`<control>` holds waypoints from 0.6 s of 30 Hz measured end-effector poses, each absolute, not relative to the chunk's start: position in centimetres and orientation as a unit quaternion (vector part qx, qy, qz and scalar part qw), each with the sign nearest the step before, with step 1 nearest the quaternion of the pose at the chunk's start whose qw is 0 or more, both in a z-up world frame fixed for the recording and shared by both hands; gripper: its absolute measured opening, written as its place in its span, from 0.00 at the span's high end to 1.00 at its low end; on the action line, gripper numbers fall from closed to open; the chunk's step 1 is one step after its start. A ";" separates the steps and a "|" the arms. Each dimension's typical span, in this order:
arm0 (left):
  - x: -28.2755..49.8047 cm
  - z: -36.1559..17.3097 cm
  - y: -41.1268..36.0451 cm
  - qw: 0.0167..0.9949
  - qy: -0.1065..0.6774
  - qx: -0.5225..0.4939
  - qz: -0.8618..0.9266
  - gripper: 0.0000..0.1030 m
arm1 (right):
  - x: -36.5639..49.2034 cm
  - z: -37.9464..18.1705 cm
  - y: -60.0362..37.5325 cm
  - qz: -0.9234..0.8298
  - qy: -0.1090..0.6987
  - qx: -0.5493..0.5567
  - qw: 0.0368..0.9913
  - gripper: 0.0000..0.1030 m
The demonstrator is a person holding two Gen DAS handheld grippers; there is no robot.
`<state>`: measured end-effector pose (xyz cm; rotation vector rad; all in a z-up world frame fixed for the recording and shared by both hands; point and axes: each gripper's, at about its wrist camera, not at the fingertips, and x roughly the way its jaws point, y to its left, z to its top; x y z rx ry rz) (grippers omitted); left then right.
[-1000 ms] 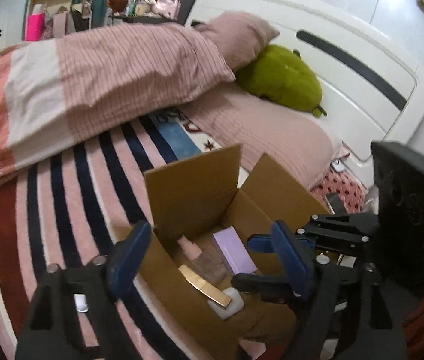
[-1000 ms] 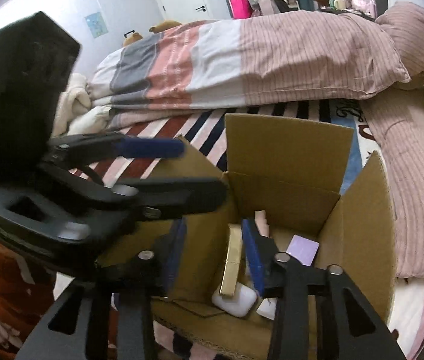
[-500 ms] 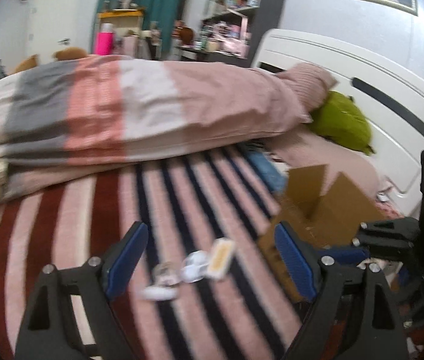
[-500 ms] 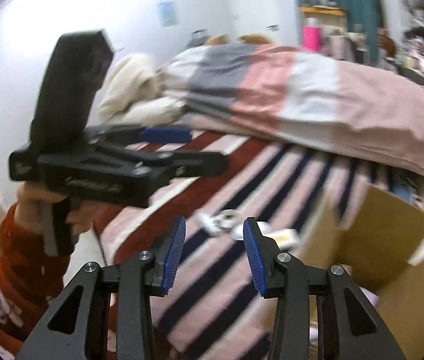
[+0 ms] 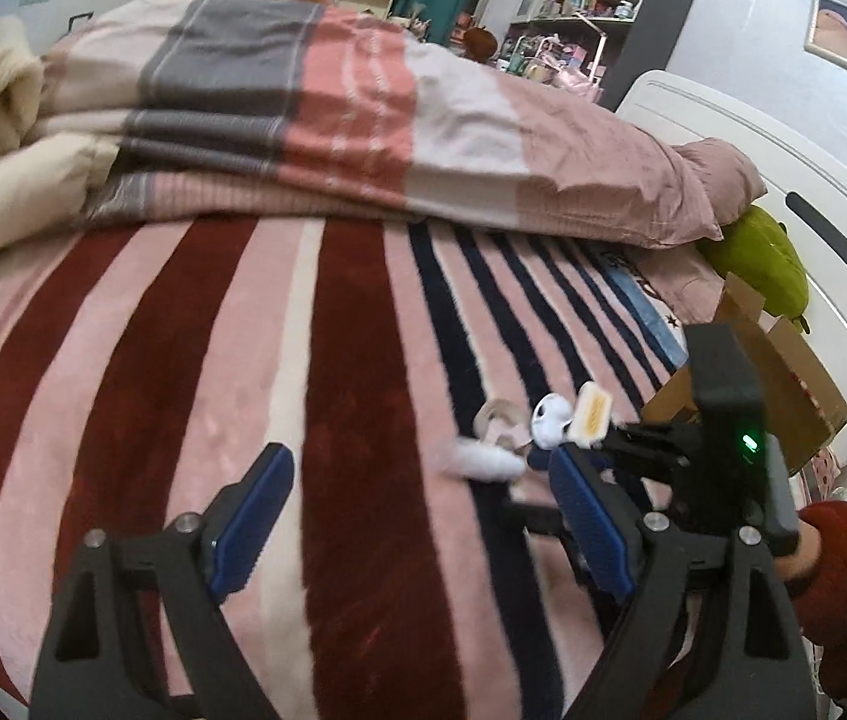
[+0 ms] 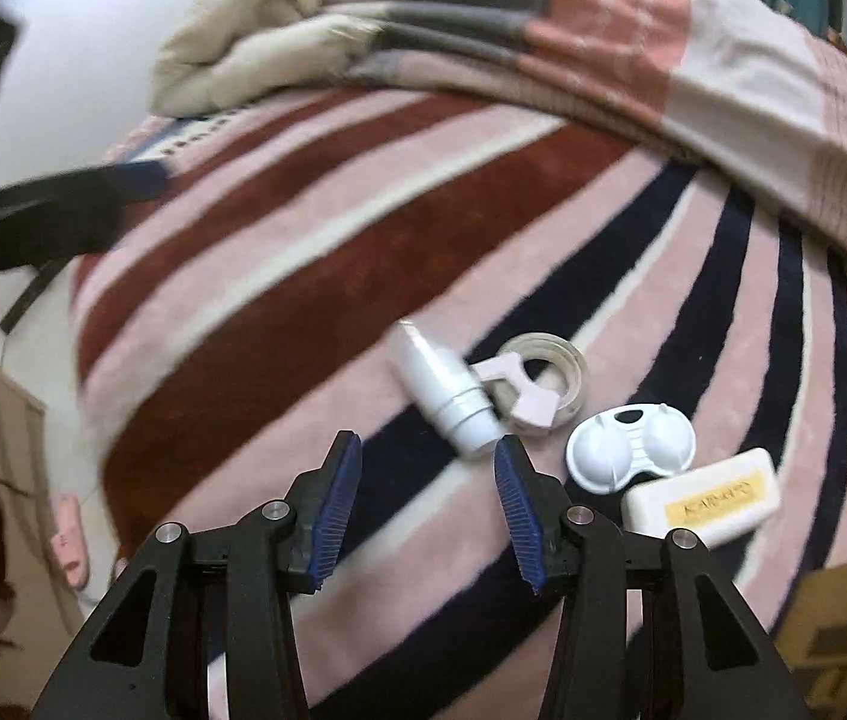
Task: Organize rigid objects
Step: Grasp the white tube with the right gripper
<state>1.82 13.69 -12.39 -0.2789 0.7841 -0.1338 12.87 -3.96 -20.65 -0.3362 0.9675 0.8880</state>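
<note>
Left wrist view: the left tool (image 5: 417, 516) hangs wide and empty over the striped bed (image 5: 183, 360). A second ago it faced into the box (image 5: 783, 384); it has swung away, and the box now sits at the right edge. The right tool (image 5: 663, 456) lies just beyond the loose items.

Right wrist view: the right tool (image 6: 426, 504) is half open and empty. It has left the box interior and now points at the bottle (image 6: 444, 396), tape roll (image 6: 543, 372), lens case (image 6: 630, 447) and soap box (image 6: 702, 498), all on the bed. Judgement: one placement is done; the bottle is the likely next pick.
</note>
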 end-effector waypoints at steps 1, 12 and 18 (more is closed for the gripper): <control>1.8 -12.5 13.9 0.912 0.381 -0.137 -0.065 0.17 | 13.3 -21.1 -3.7 0.412 0.451 -0.153 0.777 0.59; 1.5 -12.8 14.5 0.910 0.384 -0.139 -0.065 0.17 | 12.9 -21.0 -1.9 0.445 0.442 -0.150 0.764 0.81; 1.6 -12.5 13.8 0.907 0.388 -0.142 -0.081 0.18 | 10.9 -18.4 -2.4 0.454 0.408 -0.157 0.777 0.84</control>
